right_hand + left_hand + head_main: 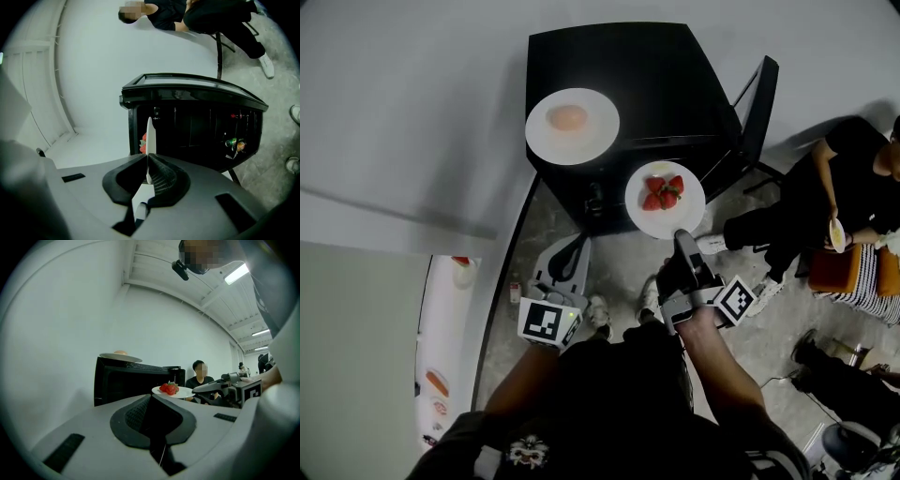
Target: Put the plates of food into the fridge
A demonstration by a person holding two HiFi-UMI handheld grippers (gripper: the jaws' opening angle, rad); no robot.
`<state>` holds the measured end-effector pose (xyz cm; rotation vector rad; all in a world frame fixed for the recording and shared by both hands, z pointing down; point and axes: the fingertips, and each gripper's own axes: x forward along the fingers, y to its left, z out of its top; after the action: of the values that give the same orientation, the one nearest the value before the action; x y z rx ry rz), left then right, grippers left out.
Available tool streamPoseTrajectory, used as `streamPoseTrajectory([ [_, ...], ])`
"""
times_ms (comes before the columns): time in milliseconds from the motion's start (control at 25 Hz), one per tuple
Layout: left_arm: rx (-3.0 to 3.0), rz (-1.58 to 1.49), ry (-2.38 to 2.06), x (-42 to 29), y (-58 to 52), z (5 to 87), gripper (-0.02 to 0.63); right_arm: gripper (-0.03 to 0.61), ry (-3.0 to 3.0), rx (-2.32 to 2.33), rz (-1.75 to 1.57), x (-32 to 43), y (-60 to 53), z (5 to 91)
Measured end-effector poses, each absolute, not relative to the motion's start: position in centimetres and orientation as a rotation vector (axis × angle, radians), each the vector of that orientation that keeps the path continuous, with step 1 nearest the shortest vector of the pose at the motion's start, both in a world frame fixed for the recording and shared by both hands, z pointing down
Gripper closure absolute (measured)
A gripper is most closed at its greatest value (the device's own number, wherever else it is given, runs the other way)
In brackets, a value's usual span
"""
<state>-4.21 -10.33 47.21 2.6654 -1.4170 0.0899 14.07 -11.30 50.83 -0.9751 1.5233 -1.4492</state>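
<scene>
Now the right gripper (149, 161) is clamped on the rim of the strawberry plate (666, 200), which reaches out ahead of its fingers, just before the black fridge (619, 66). Best to keep the plate level and slide it in slowly. The left gripper (152, 404) is closed and empty.

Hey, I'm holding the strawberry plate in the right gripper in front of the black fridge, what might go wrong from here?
1. The right gripper has its jaws on just one spot of the strawberry plate, at the rim. If the plate tips, the loose strawberries could roll off.
2. The second plate sits near the front edge of the fridge top. A bump while loading might knock it down.
</scene>
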Motion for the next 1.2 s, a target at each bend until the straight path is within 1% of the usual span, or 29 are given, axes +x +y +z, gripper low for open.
streamPoseTrajectory([
  [160, 2.654, 0.107, -1.416, -4.3, -10.7, 48.2, 0.591, 0.546, 1.496, -0.997, -1.44, 14.3, -13.1, 53.4],
  [600, 2.627, 0.117, -1.459, -5.3, -10.3, 48.5, 0.592, 0.546, 1.487, -1.029, -1.427, 14.4, -18.1, 57.0],
  [920, 2.615, 0.099, -1.505, -6.0, -11.1, 47.4, 0.591, 0.546, 1.487, -1.047, -1.408, 13.7, -21.9, 57.9],
  [1200, 2.599, 0.117, -1.51, -6.4, -11.6, 48.3, 0.591, 0.546, 1.43, -1.071, -1.382, 14.0, -24.3, 58.2],
])
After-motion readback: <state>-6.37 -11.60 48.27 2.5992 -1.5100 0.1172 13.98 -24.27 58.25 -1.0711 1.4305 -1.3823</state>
